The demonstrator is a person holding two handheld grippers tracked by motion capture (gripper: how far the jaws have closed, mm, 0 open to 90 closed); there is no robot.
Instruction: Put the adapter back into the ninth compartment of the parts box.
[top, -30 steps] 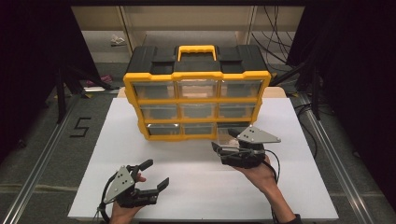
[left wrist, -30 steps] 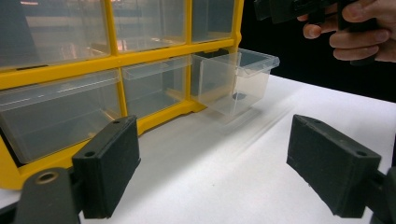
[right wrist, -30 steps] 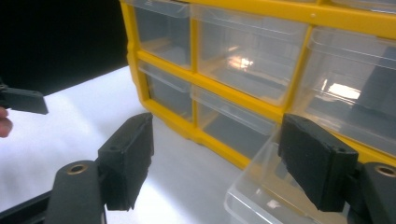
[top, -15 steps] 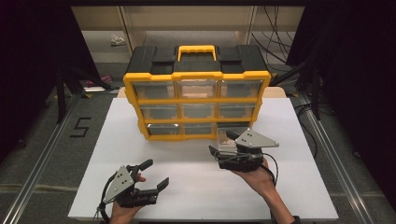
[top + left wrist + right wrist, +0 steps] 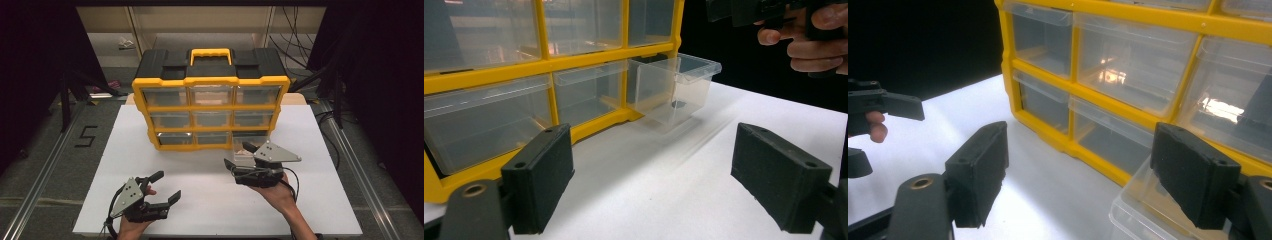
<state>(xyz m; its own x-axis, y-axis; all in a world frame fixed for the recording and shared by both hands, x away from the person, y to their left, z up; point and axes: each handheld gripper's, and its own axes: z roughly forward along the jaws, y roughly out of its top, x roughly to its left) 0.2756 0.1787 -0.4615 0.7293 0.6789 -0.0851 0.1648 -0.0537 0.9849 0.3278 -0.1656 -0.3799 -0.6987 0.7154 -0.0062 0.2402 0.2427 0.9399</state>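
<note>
High view. White rectangular counter (image 5: pixel 320 200), lying on a grey floor. Yellow-framed plastic drawer cabinet with a black top and yellow handle (image 5: pixel 210 97), three rows of three clear drawers, standing at the counter's far edge, centred. Clear plastic drawer (image 5: pixel 245 149), bottom row, right end, pulled forward out of the frame toward the near edge. Left claw (image 5: pixel 160 189), held in a hand near the counter's near left corner, jaws apart, nothing between them. Right claw (image 5: pixel 239 158), grey three-cornered plate on top, held in a hand just in front of the pulled-out drawer, jaws apart, nothing clamped; contact with the drawer cannot be told.

Left gripper view. Left claw (image 5: pixel 674 175), two black jaws well apart over bare white counter (image 5: pixel 664 200). Cabinet (image 5: pixel 544 65) on the left; pulled-out drawer (image 5: pixel 674 87) projecting from its bottom row, a small dark item inside, too small to name. The other hand (image 5: pixel 809 35) at upper right.

Right gripper view. Right claw (image 5: pixel 1083 172), jaws apart. Cabinet (image 5: pixel 1128 65) close ahead; rim of the pulled-out drawer (image 5: pixel 1143 210) below the right-hand jaw. Left claw's black jaws (image 5: pixel 890 107) at the left edge.
</note>
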